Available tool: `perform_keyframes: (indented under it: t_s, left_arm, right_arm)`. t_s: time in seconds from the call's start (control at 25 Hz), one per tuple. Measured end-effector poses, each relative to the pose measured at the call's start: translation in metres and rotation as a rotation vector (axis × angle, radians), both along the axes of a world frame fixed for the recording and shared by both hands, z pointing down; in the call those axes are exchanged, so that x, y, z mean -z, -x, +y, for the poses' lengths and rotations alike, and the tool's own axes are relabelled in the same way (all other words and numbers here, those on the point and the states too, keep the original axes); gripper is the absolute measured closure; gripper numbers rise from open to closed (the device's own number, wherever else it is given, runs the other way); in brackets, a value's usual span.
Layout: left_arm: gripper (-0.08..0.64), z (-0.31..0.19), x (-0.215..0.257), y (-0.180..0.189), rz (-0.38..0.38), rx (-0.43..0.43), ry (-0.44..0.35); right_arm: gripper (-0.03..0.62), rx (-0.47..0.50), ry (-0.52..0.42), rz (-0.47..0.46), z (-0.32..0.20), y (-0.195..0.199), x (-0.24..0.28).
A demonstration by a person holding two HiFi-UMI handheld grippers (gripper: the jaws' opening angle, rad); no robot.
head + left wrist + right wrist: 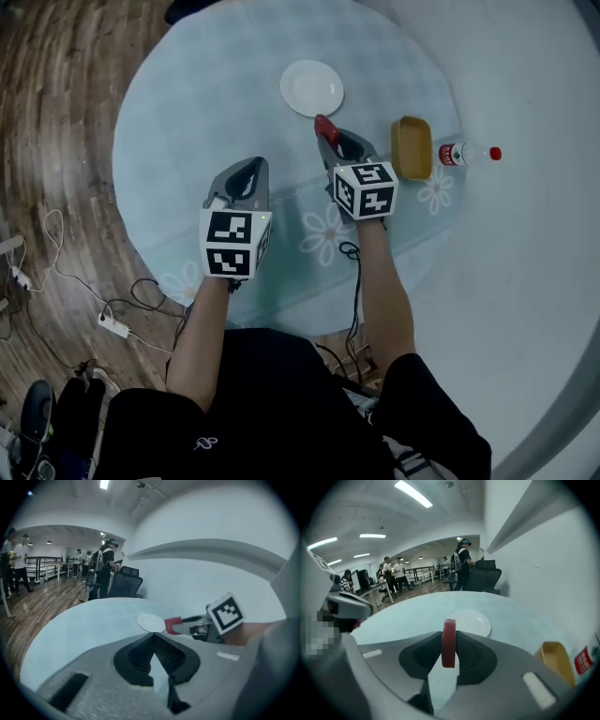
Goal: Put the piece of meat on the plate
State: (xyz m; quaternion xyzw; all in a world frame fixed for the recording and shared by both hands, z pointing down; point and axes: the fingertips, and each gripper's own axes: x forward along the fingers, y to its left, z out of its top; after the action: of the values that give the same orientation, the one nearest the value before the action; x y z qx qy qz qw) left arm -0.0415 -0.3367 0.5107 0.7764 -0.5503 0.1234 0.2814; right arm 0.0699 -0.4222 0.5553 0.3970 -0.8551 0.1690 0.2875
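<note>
A white plate [311,87] lies empty on the far side of the round table [187,112]. My right gripper [326,133] is shut on a red piece of meat [324,125] and hangs just short of the plate's near edge. In the right gripper view the meat [449,643] stands on edge between the pads, with the plate [472,621] right beyond it. My left gripper [250,172] hovers over the table to the left, its jaws closed tip to tip with nothing in them. In the left gripper view the plate [150,622] and the meat [172,625] lie ahead.
A yellow-brown dish [412,147] and a lying bottle with a red cap [469,154] are to the right of the right gripper. Cables and a power strip [112,325] lie on the wood floor at left. People and an office chair [124,584] stand beyond the table.
</note>
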Motion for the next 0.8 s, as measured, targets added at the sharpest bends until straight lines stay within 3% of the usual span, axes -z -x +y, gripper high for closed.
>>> perform_keyframes:
  t_s: [0.24, 0.56, 0.68, 0.8]
  left_arm:
    - [0.566, 0.007, -0.023, 0.011, 0.023, 0.046, 0.060]
    - [0.566, 0.009, -0.030, 0.025, 0.021, 0.070, 0.073]
    - [0.566, 0.008, -0.023, 0.024, 0.037, 0.059, 0.053]
    - [0.566, 0.010, -0.016, 0.022, 0.058, 0.046, 0.032]
  right_arm:
    - [0.492, 0.146, -0.043, 0.284, -0.077, 0.010, -0.029]
    - [0.492, 0.301, -0.175, 0.659, -0.122, 0.031, -0.053]
    - [0.488, 0.326, -0.209, 0.681, -0.117, 0.037, -0.057]
    - [0.454, 0.271, -0.143, 0.565, -0.107, 0.042, -0.056]
